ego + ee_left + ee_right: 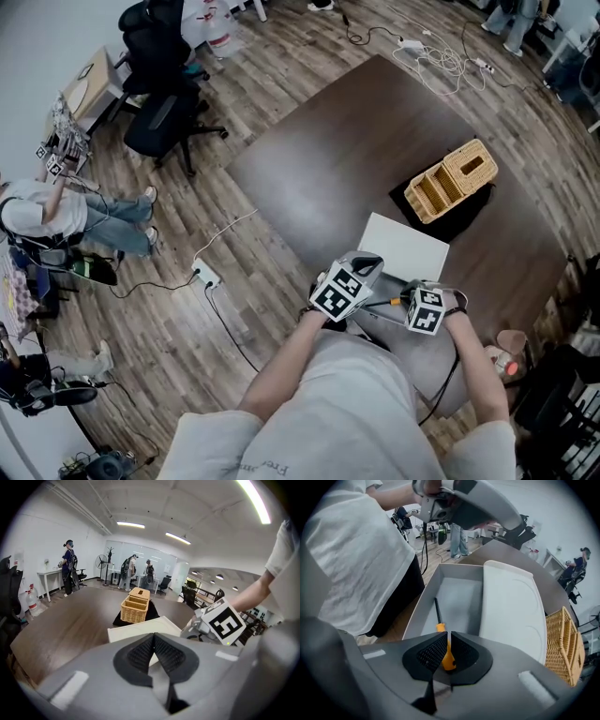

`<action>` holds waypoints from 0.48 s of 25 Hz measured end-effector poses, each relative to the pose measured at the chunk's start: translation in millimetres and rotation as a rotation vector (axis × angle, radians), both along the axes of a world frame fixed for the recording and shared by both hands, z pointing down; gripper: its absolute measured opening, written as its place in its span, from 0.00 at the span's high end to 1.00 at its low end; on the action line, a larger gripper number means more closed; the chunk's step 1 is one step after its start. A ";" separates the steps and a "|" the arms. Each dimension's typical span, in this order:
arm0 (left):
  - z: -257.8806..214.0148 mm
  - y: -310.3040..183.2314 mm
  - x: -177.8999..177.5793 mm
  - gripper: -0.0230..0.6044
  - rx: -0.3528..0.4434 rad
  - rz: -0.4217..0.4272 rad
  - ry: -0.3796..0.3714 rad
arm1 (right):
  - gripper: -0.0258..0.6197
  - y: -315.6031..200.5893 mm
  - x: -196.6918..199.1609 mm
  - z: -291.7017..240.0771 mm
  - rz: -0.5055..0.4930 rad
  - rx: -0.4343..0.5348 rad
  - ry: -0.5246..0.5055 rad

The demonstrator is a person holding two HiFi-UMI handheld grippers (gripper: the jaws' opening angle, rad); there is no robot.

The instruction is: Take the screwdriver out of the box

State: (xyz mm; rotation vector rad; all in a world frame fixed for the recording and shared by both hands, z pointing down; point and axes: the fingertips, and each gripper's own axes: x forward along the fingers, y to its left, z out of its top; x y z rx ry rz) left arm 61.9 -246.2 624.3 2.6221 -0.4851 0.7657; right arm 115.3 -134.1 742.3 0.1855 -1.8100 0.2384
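The right gripper (448,637) is clamped on the orange handle of the screwdriver (440,627); the black shaft points away from the jaws, over the grey floor of the open box (415,613), close to the box's wall on the person's side; whether the tool rests on that floor or hangs just above it cannot be told. The box's white lid (511,606) lies open on the far side of the box. The left gripper (153,639) has its jaws pressed together with nothing between them, held just beside the box opposite the right gripper. Beyond the box and its lid, a wicker basket (450,180) sits on a black cloth (469,214) on the dark worktop (319,169).
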 end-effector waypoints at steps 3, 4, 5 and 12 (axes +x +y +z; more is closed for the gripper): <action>1.5 -7.6 -3.5 0.88 0.022 0.021 -0.001 | 0.88 3.9 -5.6 6.9 -0.043 -0.008 0.027; -1.2 -7.7 -3.5 0.88 0.024 0.029 0.003 | 0.87 6.1 -6.5 10.2 -0.056 -0.008 0.036; -3.8 -7.1 -3.1 0.88 0.022 0.037 0.008 | 0.86 9.3 -6.6 14.3 -0.067 -0.007 0.046; 5.4 -7.2 -3.0 0.88 -0.011 0.081 0.012 | 0.84 13.7 -6.0 33.4 -0.141 0.025 0.146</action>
